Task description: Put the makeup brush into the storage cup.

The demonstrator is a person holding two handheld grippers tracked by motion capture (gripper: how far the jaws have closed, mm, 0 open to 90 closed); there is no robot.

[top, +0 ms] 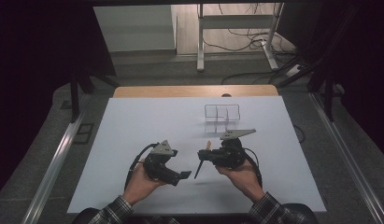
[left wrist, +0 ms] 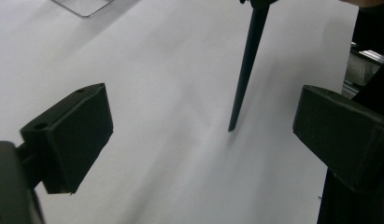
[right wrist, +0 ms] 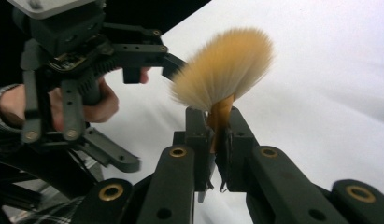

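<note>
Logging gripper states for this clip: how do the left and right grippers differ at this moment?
The right gripper is shut on a brush just below its fan of golden bristles; the left gripper is open and holds nothing, its jaws standing wide apart. In the high view, the right gripper points toward the left one, and the left gripper points right, under the brush's dark handle. Both are black, hand-held above the white table.

This looks like a lab recording booth: a white-covered worktop [top: 133, 140] stands between black curtains [top: 35, 70] and aluminium floor rails [top: 54, 163], with loose cables [top: 245, 37] trailing around a metal-legged desk frame [top: 236, 28] behind.
</note>
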